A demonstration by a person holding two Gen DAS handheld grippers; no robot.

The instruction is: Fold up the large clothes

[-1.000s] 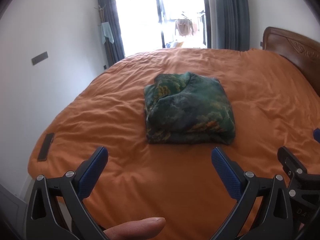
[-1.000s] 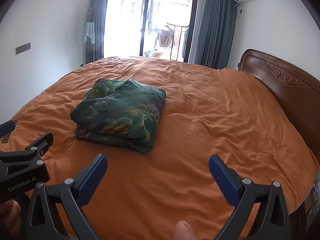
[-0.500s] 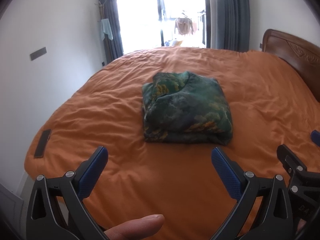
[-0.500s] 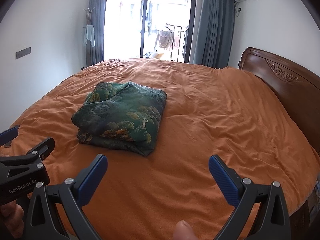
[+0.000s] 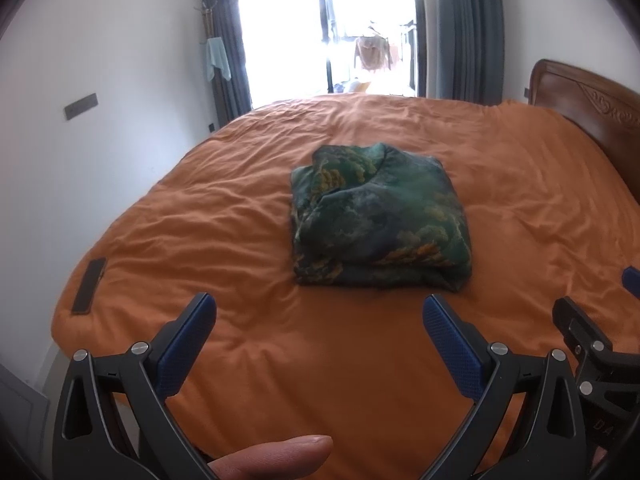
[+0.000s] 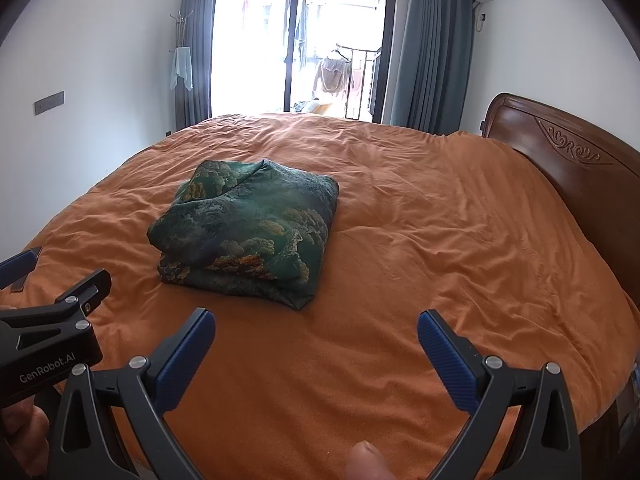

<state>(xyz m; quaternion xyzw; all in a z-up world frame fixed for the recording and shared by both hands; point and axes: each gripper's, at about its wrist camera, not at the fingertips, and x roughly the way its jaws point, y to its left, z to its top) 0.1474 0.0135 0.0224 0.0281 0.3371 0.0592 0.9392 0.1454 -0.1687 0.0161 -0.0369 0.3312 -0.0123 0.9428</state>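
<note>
A green patterned garment lies folded into a compact square bundle in the middle of the orange bed; the same garment shows left of centre in the right wrist view. My left gripper hovers open over the near bed edge, well short of the bundle, nothing between its blue pads. My right gripper is open too, empty, pulled back from the bundle. Each gripper's black body shows at the other view's edge.
A dark phone lies near the bed's left edge. A wooden headboard rises at the right. White wall borders the left side; a glass balcony door with grey curtains stands beyond the bed. Orange cover spreads right of the bundle.
Both grippers have drawn back and lifted slightly, so the folded bundle sits a little farther off. The garment has not moved and both grippers stay open.
</note>
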